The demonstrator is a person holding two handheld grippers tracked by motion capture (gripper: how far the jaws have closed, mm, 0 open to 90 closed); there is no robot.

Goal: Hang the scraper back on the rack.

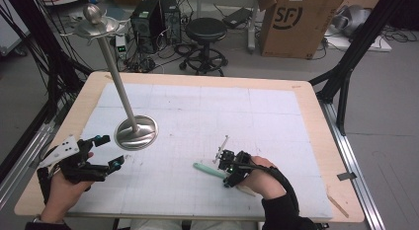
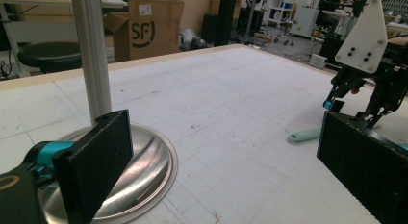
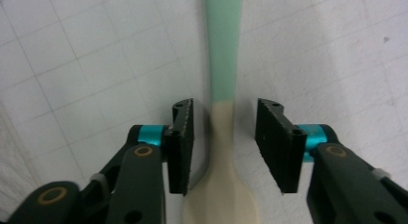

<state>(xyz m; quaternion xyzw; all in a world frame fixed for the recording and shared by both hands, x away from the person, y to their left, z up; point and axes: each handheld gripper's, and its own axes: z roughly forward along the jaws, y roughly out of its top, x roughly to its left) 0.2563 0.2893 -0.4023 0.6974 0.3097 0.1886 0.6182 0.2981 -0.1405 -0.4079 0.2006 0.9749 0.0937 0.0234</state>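
The spatula (image 3: 223, 137) is straddled by the spread right gripper (image 3: 224, 142) — lying right of the steel stand (image 1: 136, 133). Light, probably slippery — best pinched at its narrow neck. The left gripper (image 1: 106, 152) is held wide open.

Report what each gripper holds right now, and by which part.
Nothing is held. The right gripper is open, its jaws astride the spoon's neck where green handle meets cream bowl, not touching it. The left gripper is open near the metal stand.
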